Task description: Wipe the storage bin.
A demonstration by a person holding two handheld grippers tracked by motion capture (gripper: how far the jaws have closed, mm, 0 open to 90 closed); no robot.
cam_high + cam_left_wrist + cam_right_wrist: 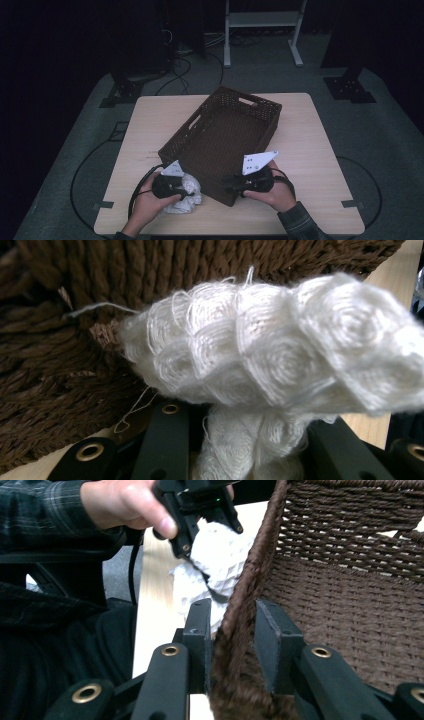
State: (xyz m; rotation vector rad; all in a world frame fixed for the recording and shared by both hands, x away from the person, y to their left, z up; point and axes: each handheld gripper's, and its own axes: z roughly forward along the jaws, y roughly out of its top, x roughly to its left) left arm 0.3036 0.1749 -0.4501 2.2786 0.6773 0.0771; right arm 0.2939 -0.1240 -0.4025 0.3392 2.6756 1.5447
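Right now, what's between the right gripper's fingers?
The near wall of the brown wicker basket. In the right gripper view the right gripper straddles its rim, one finger outside and one inside. The white crocheted cloth sits just beyond, outside the wall.

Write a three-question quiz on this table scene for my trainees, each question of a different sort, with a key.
1. True or false: the white cloth already lies inside the brown basket.
2. What does the right gripper clamp? A) the basket's wall B) the cloth C) a cable
3. Fill in: the left gripper holds the ____.

Key: 1 false, it is outside, beside the near wall; 2 A; 3 cloth.
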